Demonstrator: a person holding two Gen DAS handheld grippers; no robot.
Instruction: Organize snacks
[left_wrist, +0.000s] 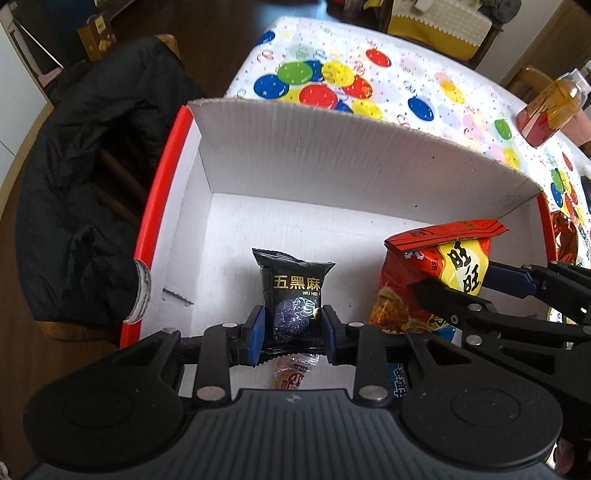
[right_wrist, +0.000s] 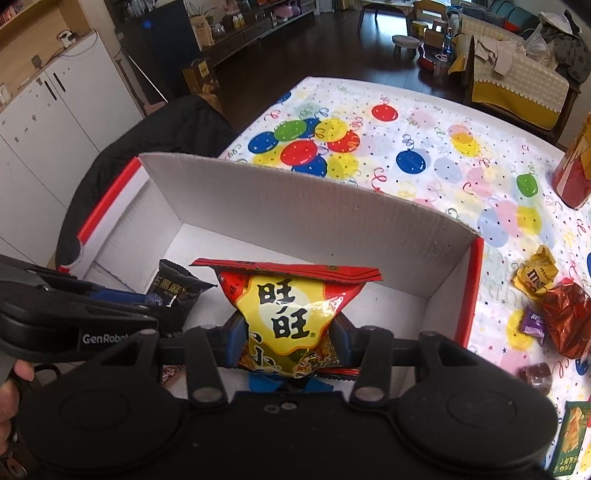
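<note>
My left gripper (left_wrist: 291, 325) is shut on a small black snack packet (left_wrist: 293, 291) with gold lettering, held upright over the inside of a white cardboard box (left_wrist: 332, 162) with red edges. My right gripper (right_wrist: 288, 332) is shut on a red and yellow snack bag (right_wrist: 291, 306), also held over the box, to the right of the black packet (right_wrist: 177, 291). The bag (left_wrist: 436, 273) and the right gripper's fingers (left_wrist: 443, 295) show at the right of the left wrist view. A small wrapped snack (left_wrist: 291, 376) and a blue packet (left_wrist: 397, 380) lie in the box below the grippers.
The box (right_wrist: 295, 206) stands on a balloon-print tablecloth (right_wrist: 424, 147). Loose snacks lie right of it: a yellow M&M's bag (right_wrist: 535, 277), a red foil bag (right_wrist: 565, 314), a purple candy (right_wrist: 532, 325), a green packet (right_wrist: 570, 439). A bottle (left_wrist: 546, 110) stands far right. A black jacket (left_wrist: 81, 184) hangs left.
</note>
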